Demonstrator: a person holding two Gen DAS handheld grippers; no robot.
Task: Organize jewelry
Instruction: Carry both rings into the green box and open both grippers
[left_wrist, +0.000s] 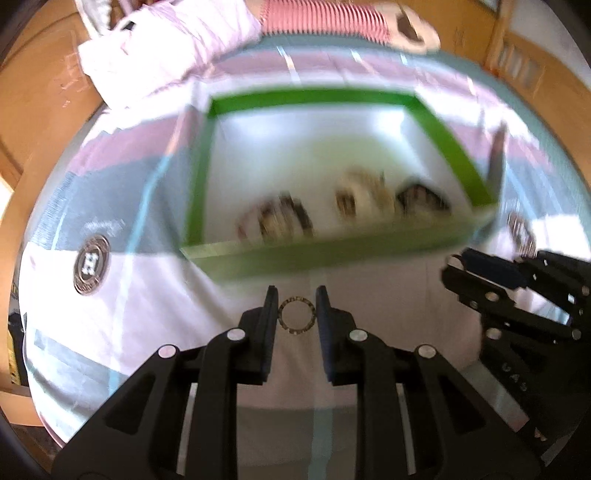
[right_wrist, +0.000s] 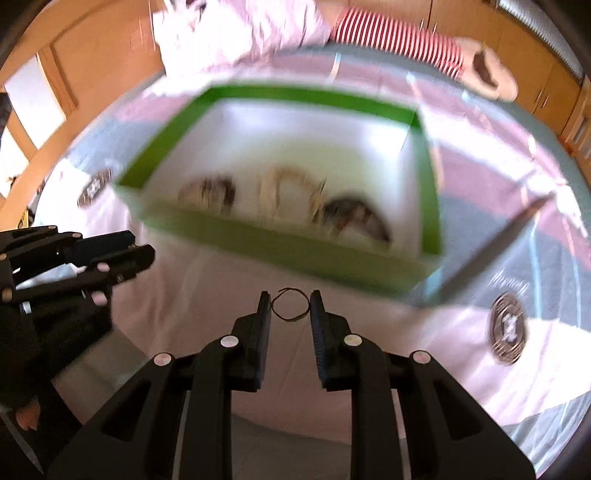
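Both tongs grip rings above a striped cloth (left_wrist: 110, 332): the left gripper (left_wrist: 296, 312) clamps a patterned ring (left_wrist: 296, 316), the right gripper (right_wrist: 289, 306) pinches a thin wire hoop (right_wrist: 290, 305). Just beyond them stands a green-walled box (left_wrist: 314, 254) with a white floor; the bangles (right_wrist: 280, 199) inside are smeared by blur, their details unreadable. A person's striped sleeve (left_wrist: 325, 18) is cut off at the top.

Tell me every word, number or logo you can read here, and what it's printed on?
Nothing reads clearly.
Round dark-and-silver emblem on the striped pastel cloth: lettering around its rim too blurred to read.
Faint script above that emblem: too faint to read.
Embossed marks on the other black plastic gripper's body, seen from the left wrist: too small to read.
Green-rimmed white box: no text visible.
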